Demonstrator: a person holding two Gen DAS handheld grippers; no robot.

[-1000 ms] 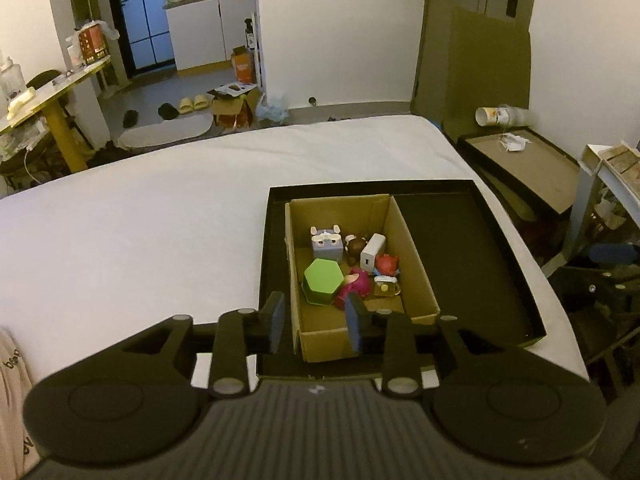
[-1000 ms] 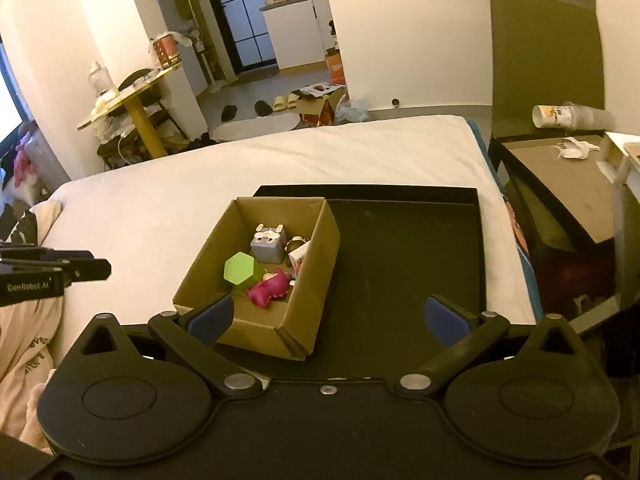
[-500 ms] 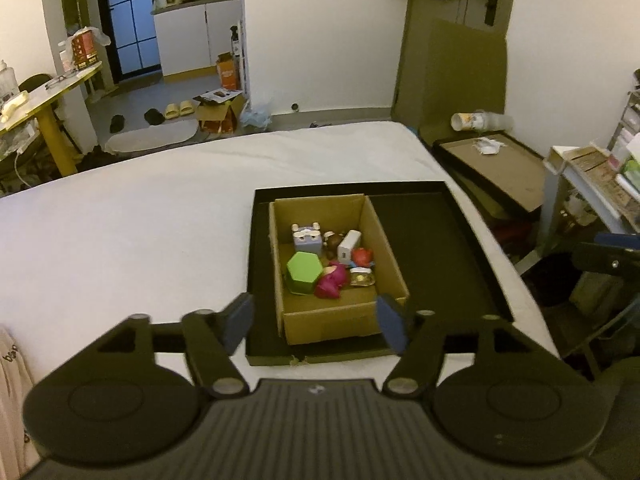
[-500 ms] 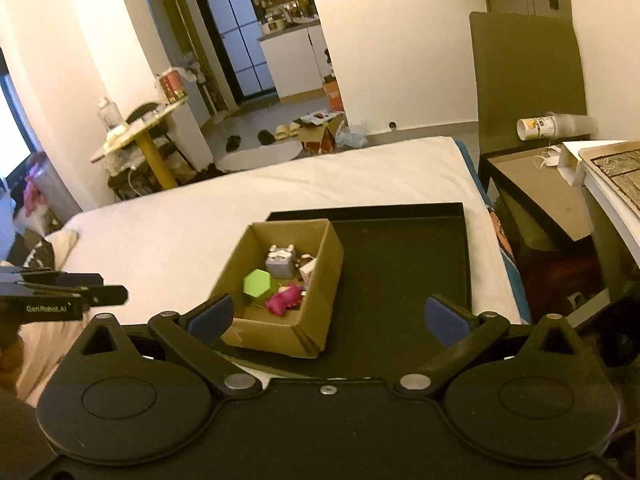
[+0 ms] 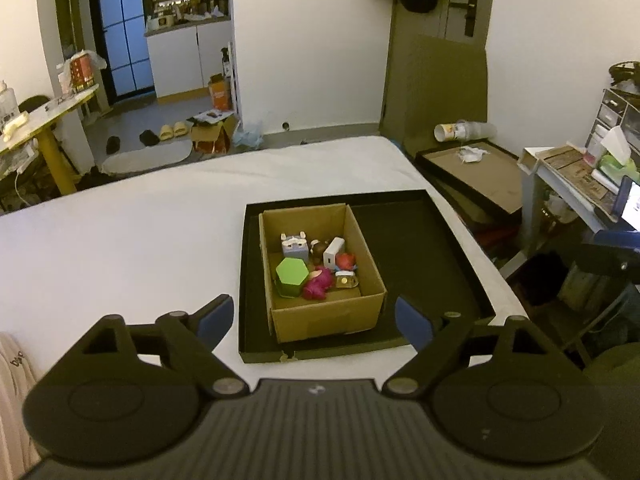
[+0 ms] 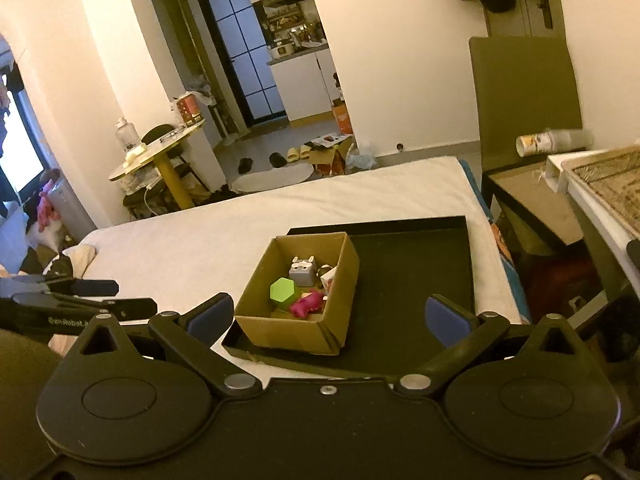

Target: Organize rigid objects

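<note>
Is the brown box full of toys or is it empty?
Partly full. The cardboard box is open on top, and a green hexagon box, a grey figure and a pink toy lie inside, with bare floor showing.

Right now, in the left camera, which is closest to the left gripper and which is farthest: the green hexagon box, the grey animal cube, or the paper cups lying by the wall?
From the left gripper:
1. green hexagon box, in the cardboard box's near left part.
2. grey animal cube, just behind it, deeper in the box.
3. paper cups, far right, beyond the bed.
</note>
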